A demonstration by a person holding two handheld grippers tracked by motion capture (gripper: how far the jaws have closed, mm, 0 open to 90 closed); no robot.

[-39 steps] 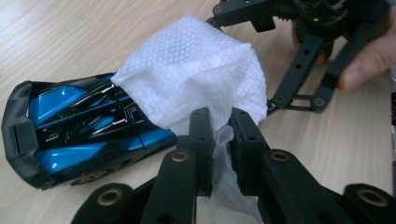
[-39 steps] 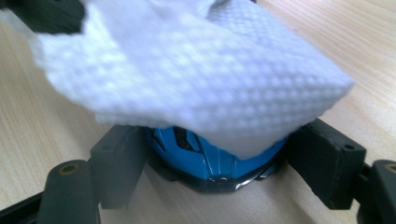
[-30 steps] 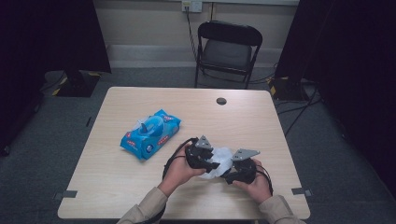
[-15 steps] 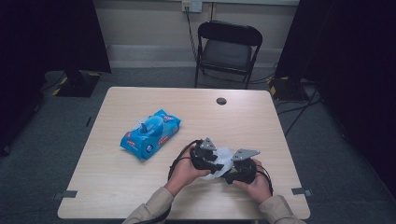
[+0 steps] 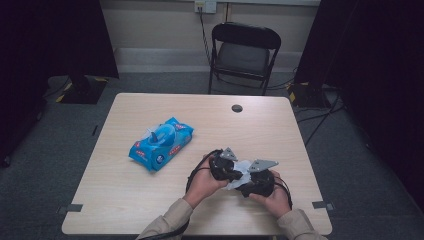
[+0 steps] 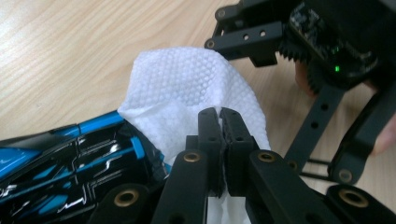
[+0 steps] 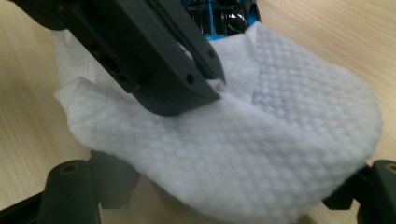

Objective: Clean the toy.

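High view: near the surface's (image 5: 125,200) front edge, at about 5 o'clock from its middle, the left gripper (image 5: 223,167) and right gripper (image 5: 257,182) sit close together with a white wipe (image 5: 241,169) bunched between them. A blue wipes pack (image 5: 161,143) lies well apart at 10 o'clock from the hands; its print is too small to read.

Left gripper view: the fingers (image 6: 236,140) are pressed together, pinching a fold of the wipe (image 6: 187,84), which fans out toward 12 o'clock. The right gripper's body (image 6: 327,51) stands at 2 o'clock. The pack (image 6: 70,158) is cut off at 8 o'clock.

Right gripper view: the wipe (image 7: 261,140) drapes over this gripper's own fingers, hiding their tips, so their spacing cannot be judged. The left gripper (image 7: 217,84) nips the wipe at 11 o'clock.
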